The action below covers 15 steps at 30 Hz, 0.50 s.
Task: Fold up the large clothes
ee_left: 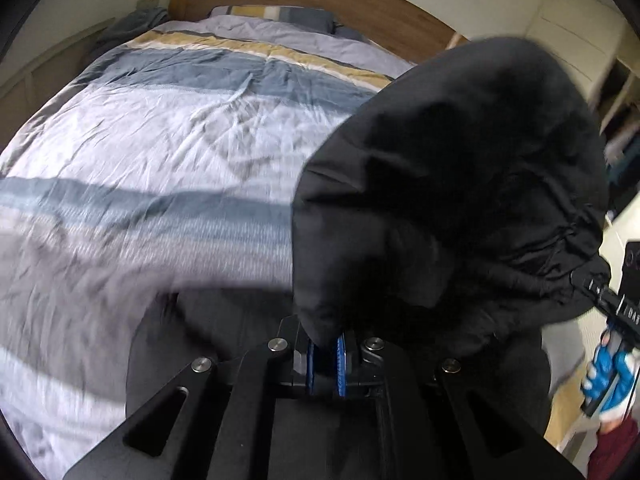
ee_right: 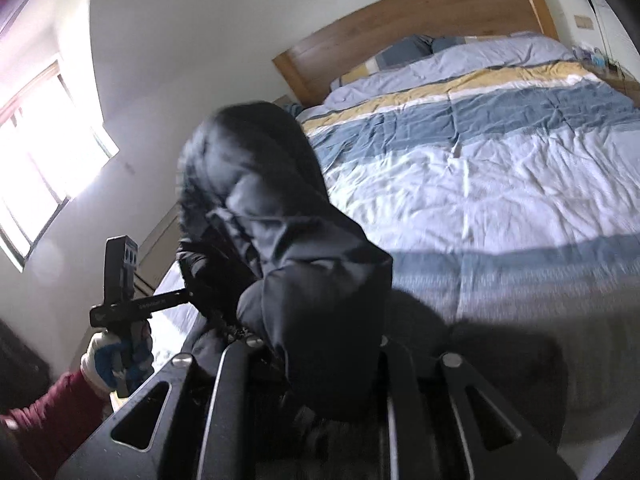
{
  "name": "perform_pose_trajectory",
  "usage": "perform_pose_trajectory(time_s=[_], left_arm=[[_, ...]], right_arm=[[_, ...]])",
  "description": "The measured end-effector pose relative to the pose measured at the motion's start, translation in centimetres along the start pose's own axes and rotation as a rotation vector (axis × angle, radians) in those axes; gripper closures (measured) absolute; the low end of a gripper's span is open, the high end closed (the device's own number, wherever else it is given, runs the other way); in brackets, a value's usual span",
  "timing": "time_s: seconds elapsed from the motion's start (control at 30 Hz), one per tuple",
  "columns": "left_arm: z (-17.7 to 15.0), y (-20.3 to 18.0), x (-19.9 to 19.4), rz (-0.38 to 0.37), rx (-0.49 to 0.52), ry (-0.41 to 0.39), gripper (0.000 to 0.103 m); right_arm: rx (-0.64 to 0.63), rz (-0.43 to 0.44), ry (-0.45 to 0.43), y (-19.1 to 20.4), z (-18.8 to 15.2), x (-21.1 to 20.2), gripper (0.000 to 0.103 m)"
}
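Note:
A large black padded jacket [ee_left: 452, 200] hangs in the air above the bed, bunched between my two grippers. My left gripper [ee_left: 326, 354] is shut on a fold of it; the blue pads [ee_left: 341, 360] pinch the cloth. In the right wrist view the jacket [ee_right: 280, 248] drapes over my right gripper [ee_right: 316, 392], which is shut on it, fingertips hidden under the cloth. The left gripper's body [ee_right: 132, 304] shows at the left of that view, held by a gloved hand. The right gripper's body [ee_left: 616, 312] shows at the right edge of the left wrist view.
A bed with a striped blue, white and yellow duvet [ee_left: 160, 140] lies below, also in the right wrist view [ee_right: 500, 168]. A wooden headboard [ee_right: 420, 12] and pillows stand at the far end. A bright window [ee_right: 44, 152] is on the left wall.

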State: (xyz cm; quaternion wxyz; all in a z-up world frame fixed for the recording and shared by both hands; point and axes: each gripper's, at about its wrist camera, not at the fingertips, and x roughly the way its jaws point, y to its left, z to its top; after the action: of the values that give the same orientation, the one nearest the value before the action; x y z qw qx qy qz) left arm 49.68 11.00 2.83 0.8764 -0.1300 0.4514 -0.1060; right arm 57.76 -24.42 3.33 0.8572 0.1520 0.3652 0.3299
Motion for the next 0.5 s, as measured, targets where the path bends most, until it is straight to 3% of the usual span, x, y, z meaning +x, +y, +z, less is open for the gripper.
perform_pose_trajectory(time_s=[0.23, 0.5], left_arm=[[-7.8, 0.2, -2.4, -0.039, -0.031, 0.005, 0.097], [-12.8, -0.6, -2.1, -0.014, -0.018, 0.003, 0.097]], right_arm=[[0.031, 0.024, 0.003, 1.0, -7.8, -3.1, 0.084], [0.046, 0.028, 0.031, -0.3, -14.7, -4.3, 0.083]])
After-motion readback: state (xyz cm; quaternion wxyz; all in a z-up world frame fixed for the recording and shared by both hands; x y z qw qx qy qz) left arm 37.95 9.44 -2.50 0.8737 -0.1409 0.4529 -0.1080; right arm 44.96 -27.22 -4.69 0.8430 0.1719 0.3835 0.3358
